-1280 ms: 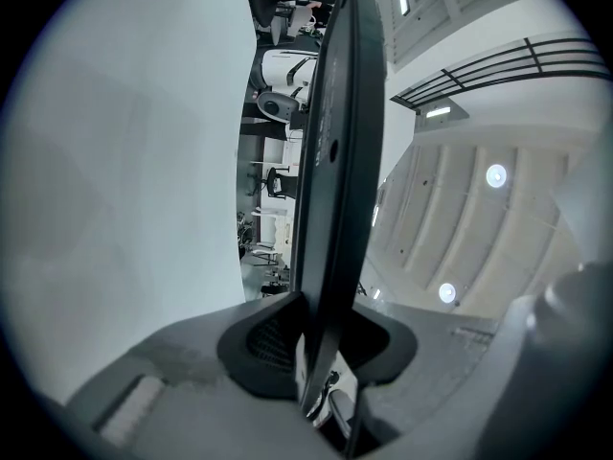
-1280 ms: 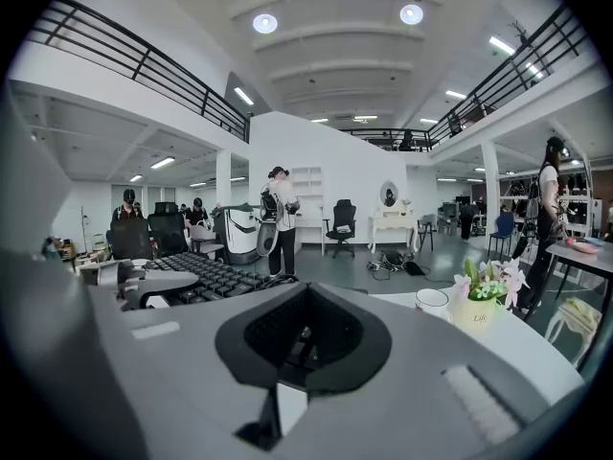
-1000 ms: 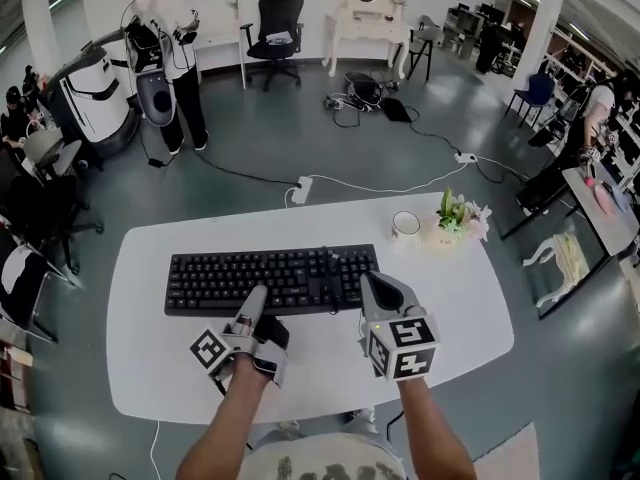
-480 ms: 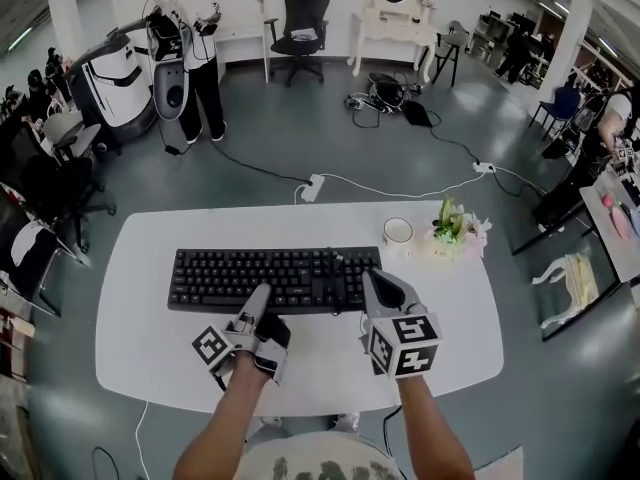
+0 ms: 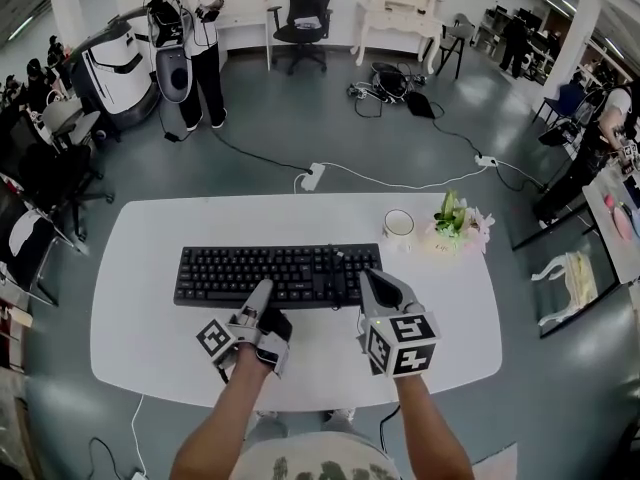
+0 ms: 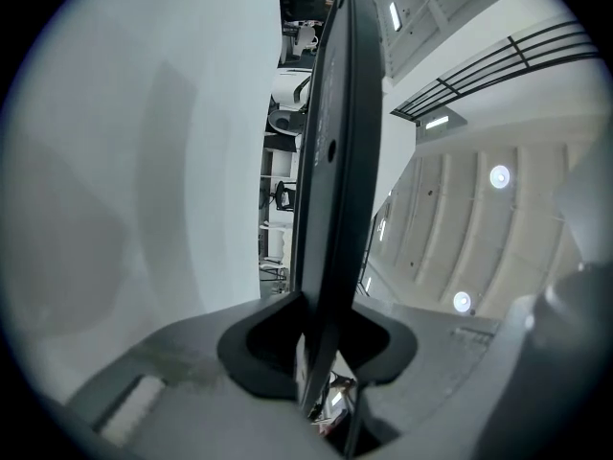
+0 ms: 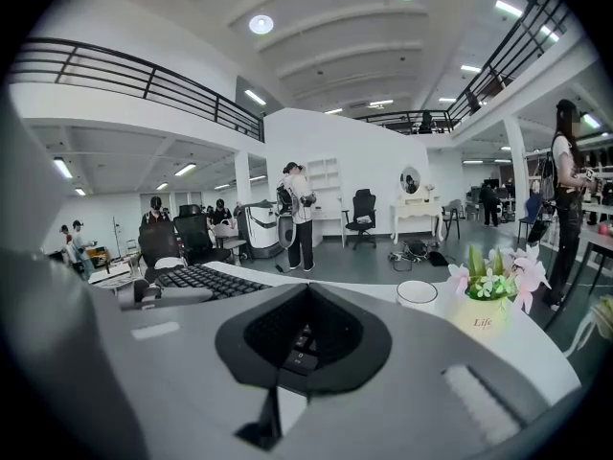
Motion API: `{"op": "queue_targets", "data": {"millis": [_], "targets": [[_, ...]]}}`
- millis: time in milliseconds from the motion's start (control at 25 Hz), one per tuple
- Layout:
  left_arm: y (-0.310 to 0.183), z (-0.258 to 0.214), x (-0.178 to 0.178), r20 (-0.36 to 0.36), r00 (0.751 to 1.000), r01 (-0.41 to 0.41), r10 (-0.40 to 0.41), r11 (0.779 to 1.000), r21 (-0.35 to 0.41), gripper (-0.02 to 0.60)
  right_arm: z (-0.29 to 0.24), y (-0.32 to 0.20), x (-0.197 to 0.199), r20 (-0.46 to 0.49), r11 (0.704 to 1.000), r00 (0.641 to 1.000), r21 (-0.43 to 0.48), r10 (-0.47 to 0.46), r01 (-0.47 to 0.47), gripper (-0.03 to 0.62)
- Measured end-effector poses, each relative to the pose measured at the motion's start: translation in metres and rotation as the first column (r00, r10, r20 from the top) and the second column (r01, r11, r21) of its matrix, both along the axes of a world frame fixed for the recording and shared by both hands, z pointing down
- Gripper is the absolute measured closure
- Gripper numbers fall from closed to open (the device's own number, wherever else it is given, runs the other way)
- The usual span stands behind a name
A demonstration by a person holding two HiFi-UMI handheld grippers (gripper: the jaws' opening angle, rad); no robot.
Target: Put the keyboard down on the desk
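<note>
A black keyboard [image 5: 270, 273] stretches left to right over the white desk [image 5: 140, 318]. My left gripper [image 5: 263, 290] pinches its near edge at the middle, and my right gripper [image 5: 368, 280] pinches the near right corner. In the left gripper view the keyboard [image 6: 335, 142] stands edge-on between the shut jaws of that gripper [image 6: 316, 343]. A strip of room shows between it and the desk surface [image 6: 144, 161], so it hangs a little off the desk. In the right gripper view, keys of the keyboard [image 7: 206, 278] run away to the left, and the right gripper [image 7: 305, 338] is clamped on its edge.
A white cup [image 5: 399, 224] and a small pot of flowers [image 5: 458, 223] stand at the desk's far right, behind the keyboard. On the floor beyond lie a power strip [image 5: 313, 178] and cables. A person [image 5: 195, 28] stands far back left, with chairs [image 5: 40, 183] to the left.
The head view has shifted slightly. Both grippers and the keyboard keep nearly the same place over the desk, and both grips are unchanged.
</note>
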State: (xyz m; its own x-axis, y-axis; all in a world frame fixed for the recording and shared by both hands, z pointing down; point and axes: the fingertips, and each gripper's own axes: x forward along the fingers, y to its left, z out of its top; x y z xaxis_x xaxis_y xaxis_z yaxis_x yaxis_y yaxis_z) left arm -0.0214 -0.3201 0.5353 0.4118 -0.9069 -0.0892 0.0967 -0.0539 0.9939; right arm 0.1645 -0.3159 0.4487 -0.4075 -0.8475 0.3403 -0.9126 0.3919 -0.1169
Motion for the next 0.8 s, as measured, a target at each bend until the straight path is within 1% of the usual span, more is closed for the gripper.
{"op": "queue_targets", "data": {"millis": [200, 400, 560, 800], "targets": [[0.001, 0.027, 0.007, -0.015, 1.000, -0.022, 0.021, 0.998, -0.058, 0.492, 0.015, 0.000, -0.001, 0.000, 0.999, 1.000, -0.035, 0.005, -0.005, 0.594], [-0.002, 0.049, 0.015, 0.012, 0.999, -0.038, 0.039, 0.994, -0.098, 0.492, 0.029, -0.001, -0.002, -0.001, 0.998, 1.000, -0.059, 0.001, -0.001, 0.594], [-0.003, 0.057, 0.016, 0.011, 0.999, -0.030, 0.032, 0.992, -0.122, 0.492, 0.036, -0.001, -0.003, -0.002, 0.997, 1.000, -0.074, -0.003, 0.003, 0.594], [-0.003, 0.076, 0.007, 0.007, 1.000, -0.001, 0.002, 0.987, -0.159, 0.492, 0.047, 0.001, -0.006, -0.003, 0.995, 1.000, -0.102, -0.003, 0.002, 0.594]]}}
